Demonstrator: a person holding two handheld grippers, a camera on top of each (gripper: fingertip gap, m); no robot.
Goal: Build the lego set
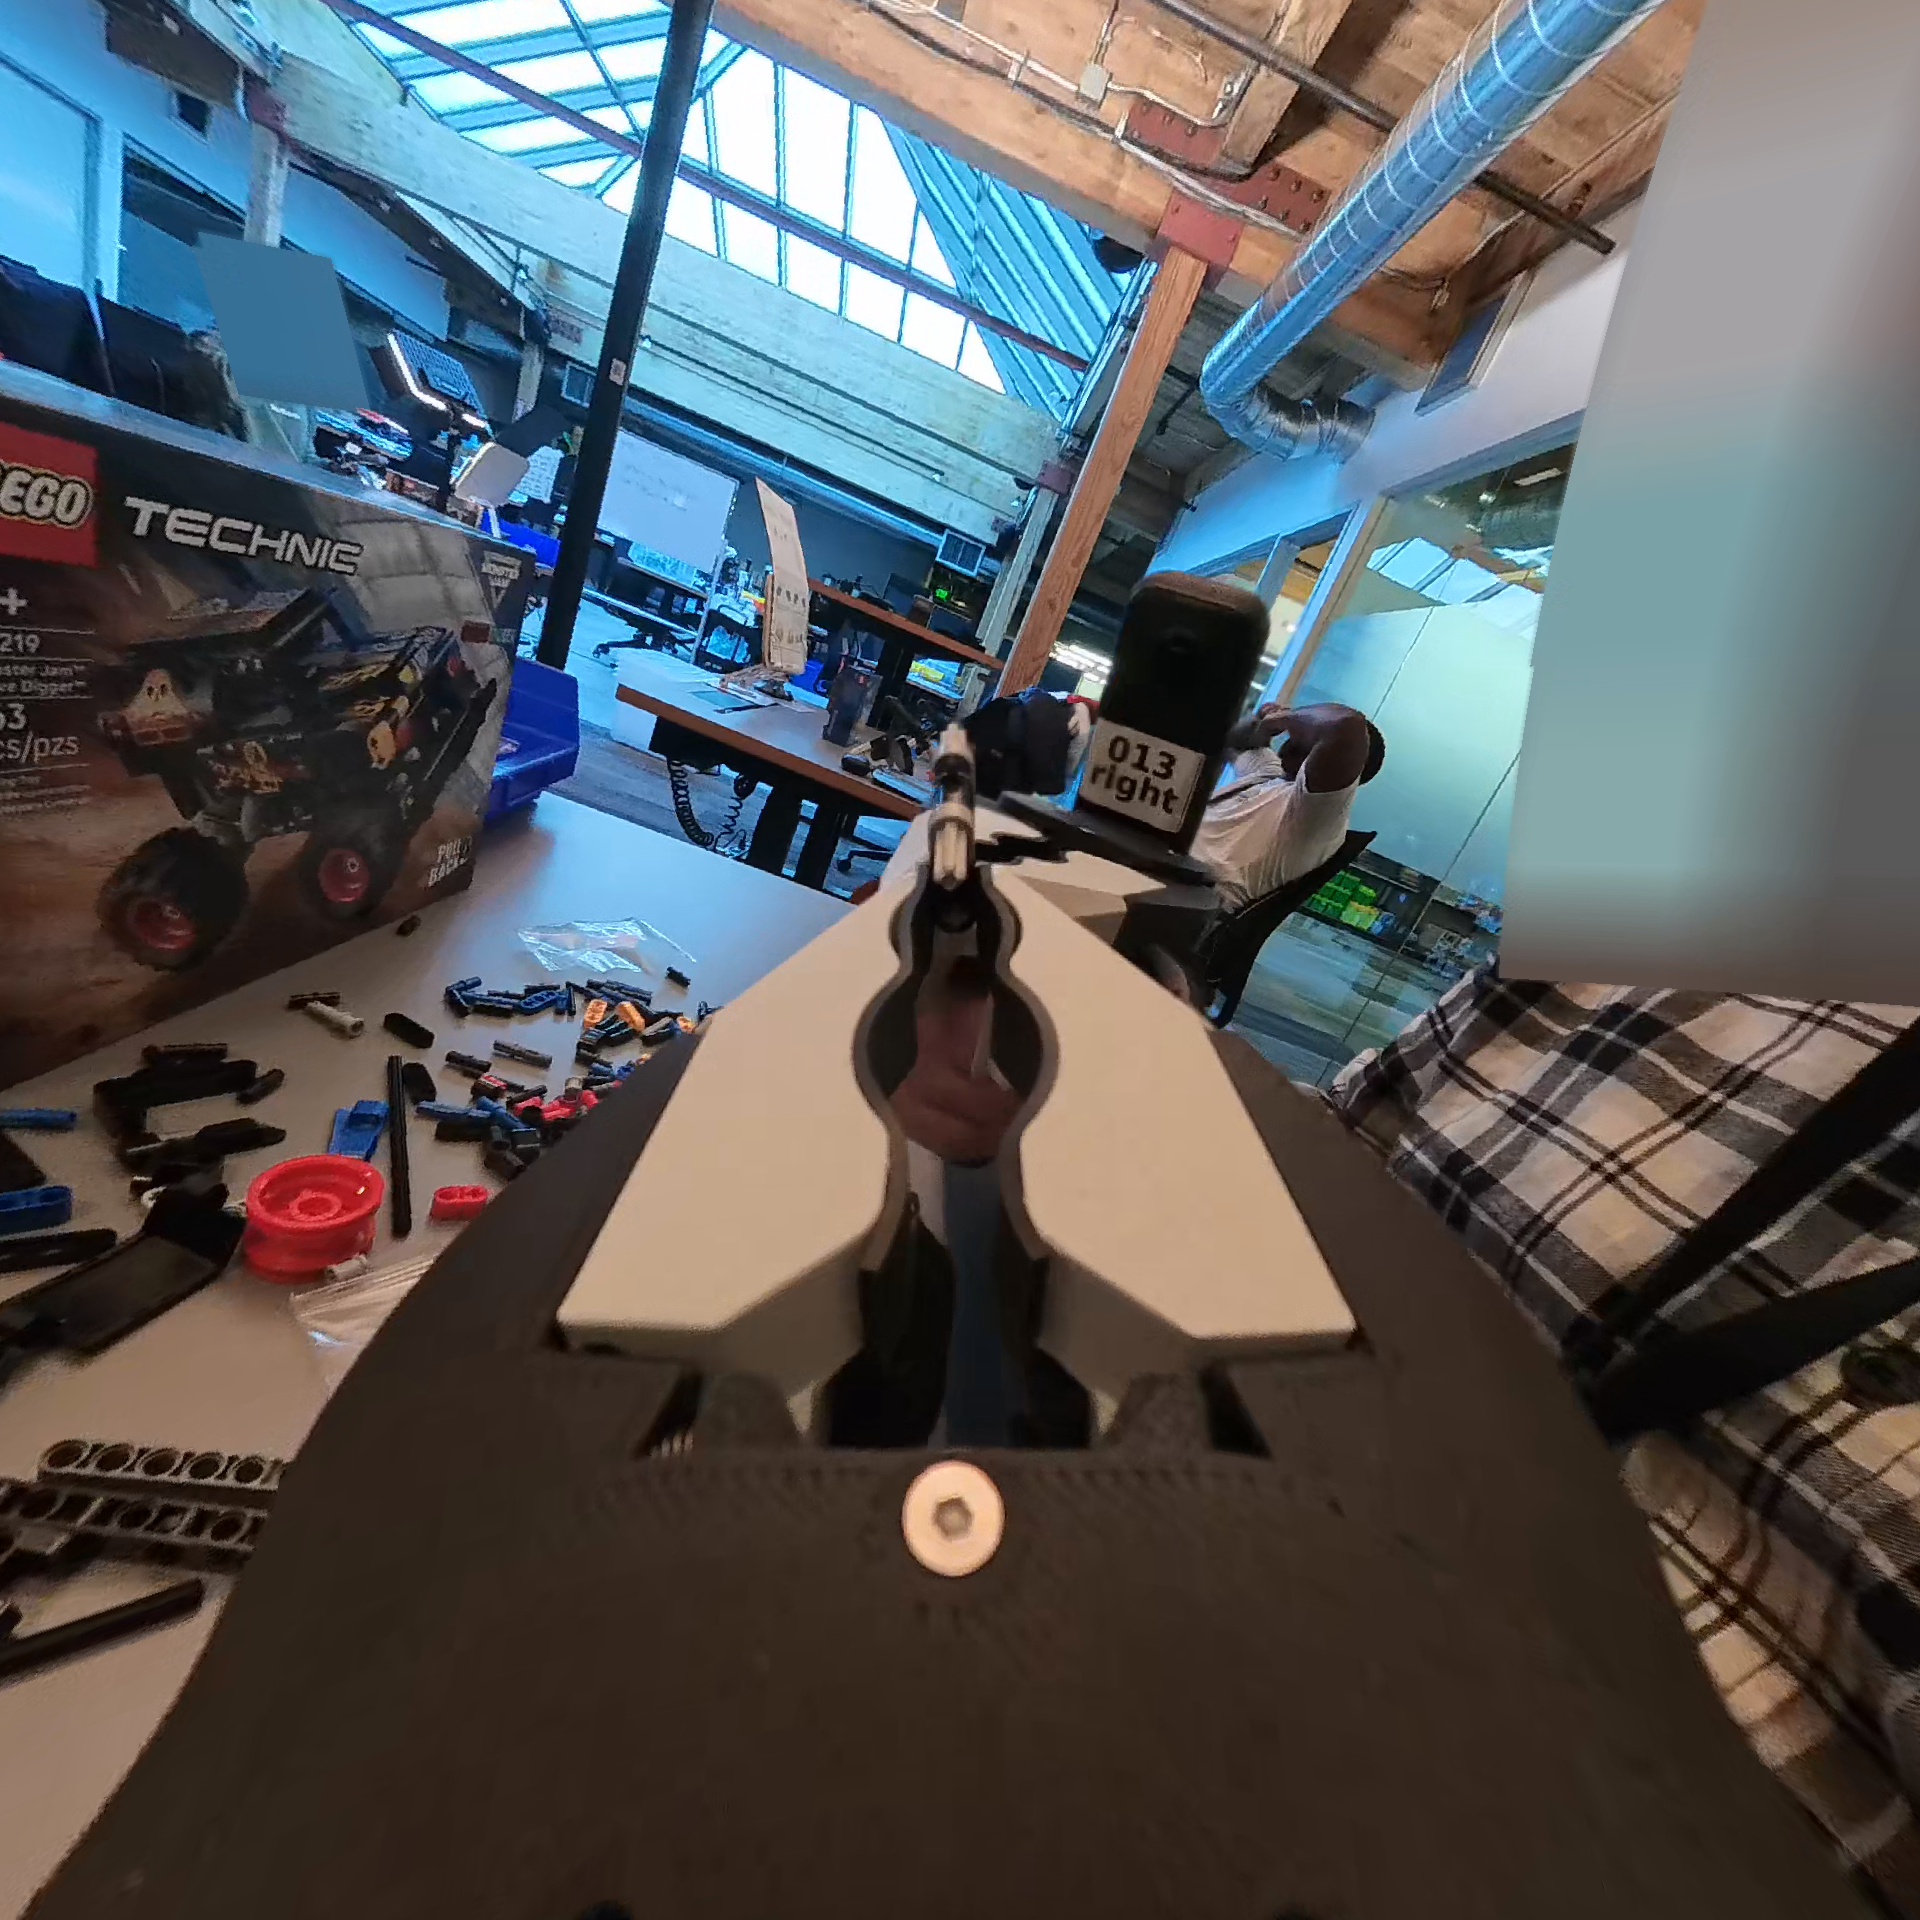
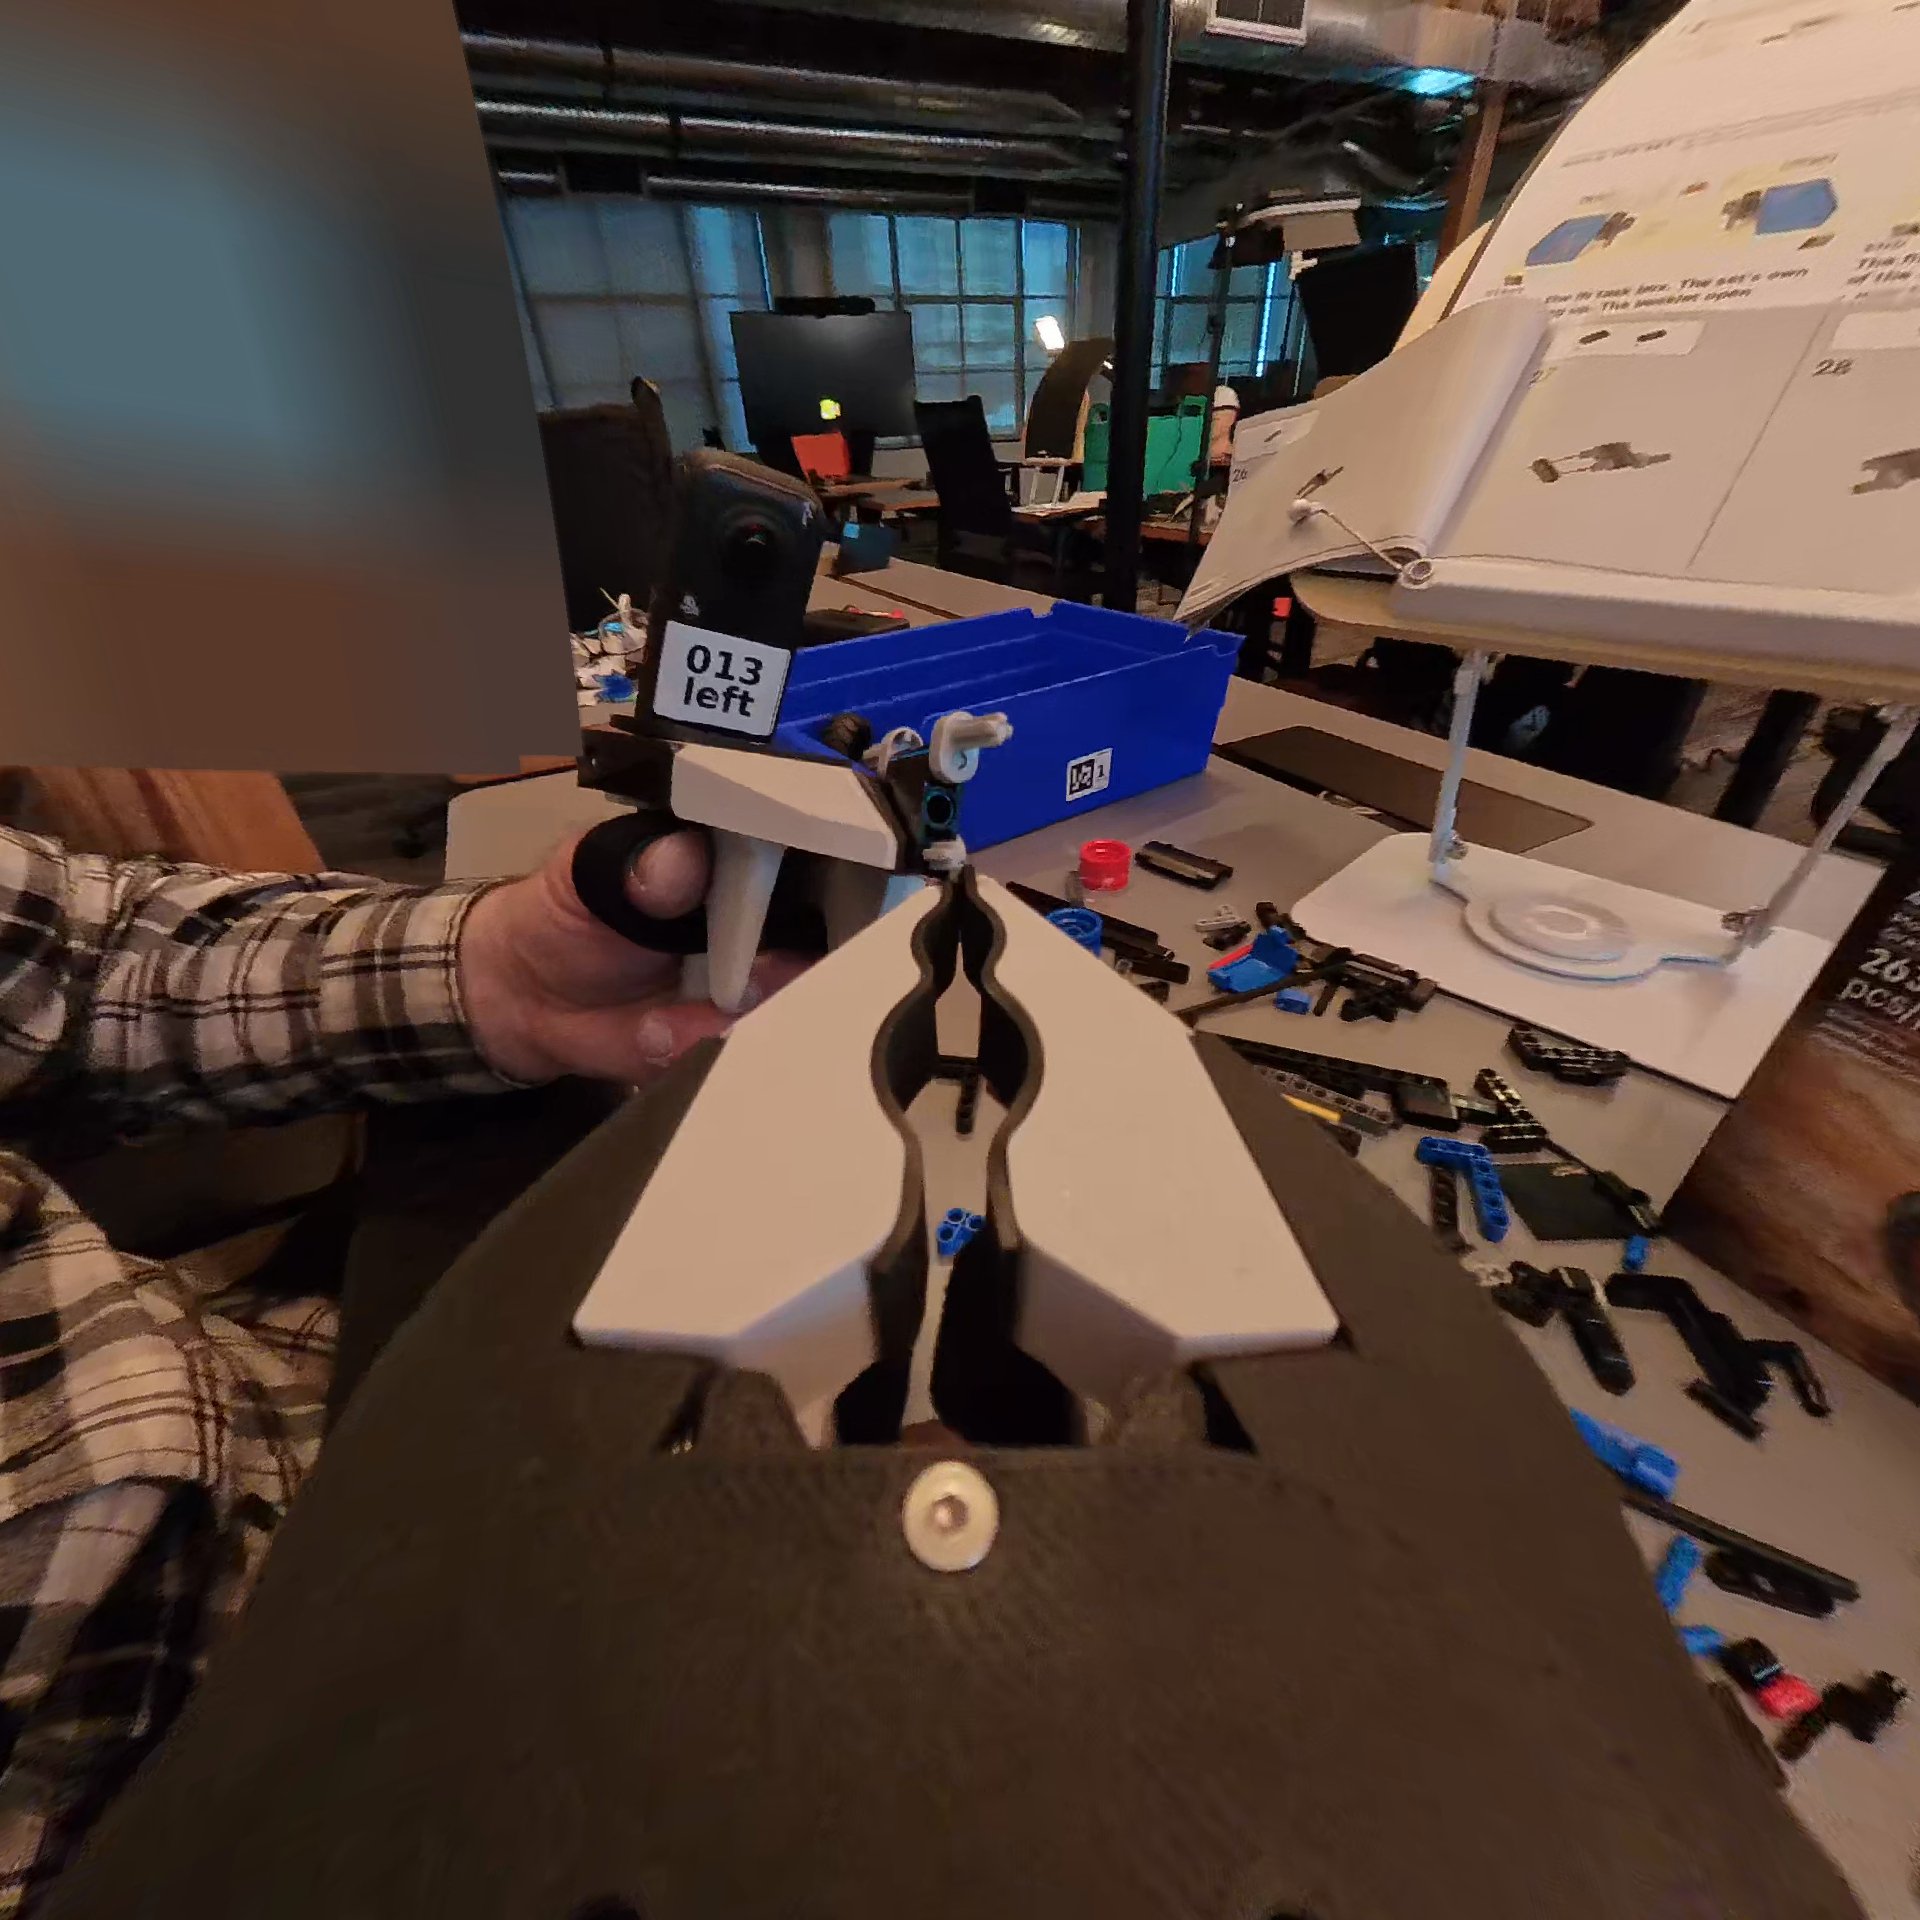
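My left gripper (image 1: pixel 951 894) is shut on a small lego assembly (image 1: pixel 953 805) of white, black and blue parts that sticks out past its fingertips. In the right wrist view the left gripper (image 2: pixel 902 816) holds this assembly (image 2: pixel 940 805) upright, with a white connector and axle (image 2: pixel 968 740) on top and a white pin end (image 2: pixel 943 854) at the bottom. My right gripper (image 2: pixel 951 888) is shut, with its closed tips right under that white pin end. I cannot tell whether they touch it. The right gripper also shows in the left wrist view (image 1: pixel 1081 883), just behind the assembly.
A lego box (image 1: pixel 239 707) stands at the left of the table. Loose parts (image 1: pixel 540 1039) and a red wheel hub (image 1: pixel 312 1216) lie beside it. A blue bin (image 2: pixel 1039 707), an instruction booklet on a white stand (image 2: pixel 1662 468) and more parts (image 2: pixel 1455 1122) are at the right. The grippers are tip to tip, or close to it.
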